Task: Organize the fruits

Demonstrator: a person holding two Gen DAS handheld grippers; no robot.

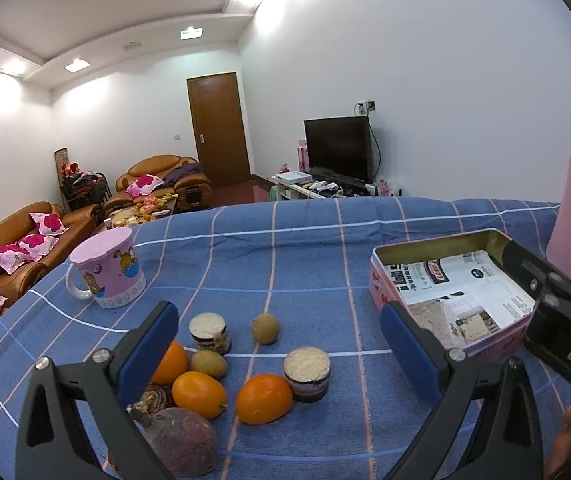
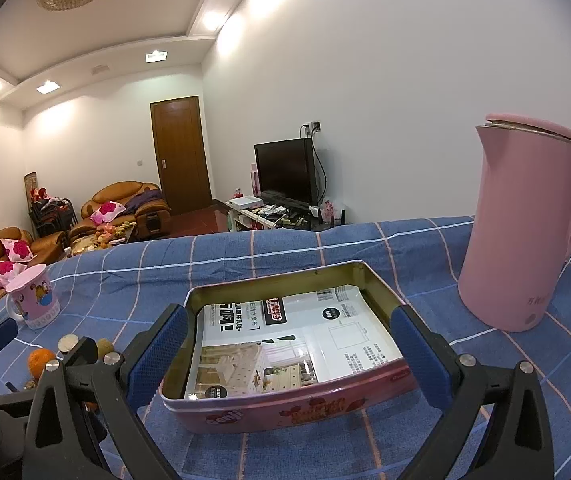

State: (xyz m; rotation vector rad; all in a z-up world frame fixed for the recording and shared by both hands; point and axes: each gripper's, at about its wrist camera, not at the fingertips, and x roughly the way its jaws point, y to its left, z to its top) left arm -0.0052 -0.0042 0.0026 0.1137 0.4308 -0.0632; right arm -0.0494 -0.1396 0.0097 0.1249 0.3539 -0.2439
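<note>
Left tongs [image 1: 279, 344] agape over fruits; right tongs [image 2: 289, 344] agape over tin [image 2: 285, 404].

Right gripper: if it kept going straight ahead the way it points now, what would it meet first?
Most likely the near wall of the open pink tin, which sits squarely between the open fingers of the right gripper. Depth is hard to judge; angled slightly higher, it could pass over the rim.

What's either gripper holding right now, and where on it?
Nothing. Left gripper is open above the fruits; right gripper is open in front of the pink tin.
</note>
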